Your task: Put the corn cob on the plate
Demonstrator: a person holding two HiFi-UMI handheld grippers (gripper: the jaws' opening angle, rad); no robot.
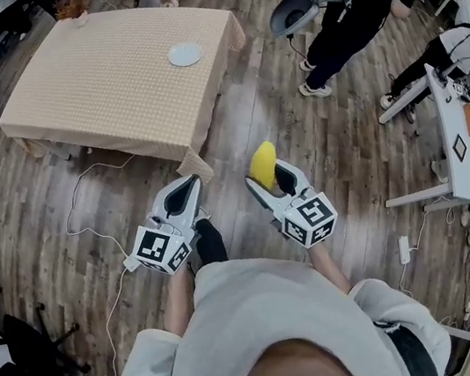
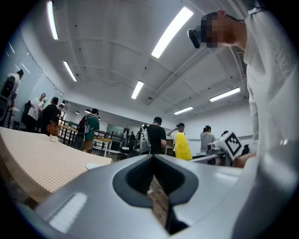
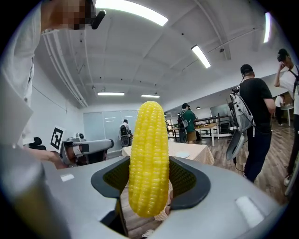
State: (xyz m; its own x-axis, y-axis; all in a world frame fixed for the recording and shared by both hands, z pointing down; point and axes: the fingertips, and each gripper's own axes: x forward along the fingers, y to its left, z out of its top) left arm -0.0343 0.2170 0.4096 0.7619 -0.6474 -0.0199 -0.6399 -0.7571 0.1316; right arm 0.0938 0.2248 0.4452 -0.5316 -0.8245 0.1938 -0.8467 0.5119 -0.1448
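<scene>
Wood-plank floor (image 1: 318,151) everywhere, with a cloth-covered table (image 1: 92,81) up at 11 o'clock and the white plate (image 1: 185,54) sitting near its 3 o'clock edge. The right gripper (image 1: 271,180) is clamped on the corn cob (image 1: 262,160), which stands upright, well apart from the plate. The left gripper (image 1: 186,191) is closed on nothing.

The head view looks steeply down from above the person, taking in the left claw (image 1: 188,182), the right claw (image 1: 266,174) and, well ahead of both, the counter (image 1: 110,79). The left gripper view and right gripper view sit close behind their own jaws, facing level. Both also catch that counter ahead.
</scene>
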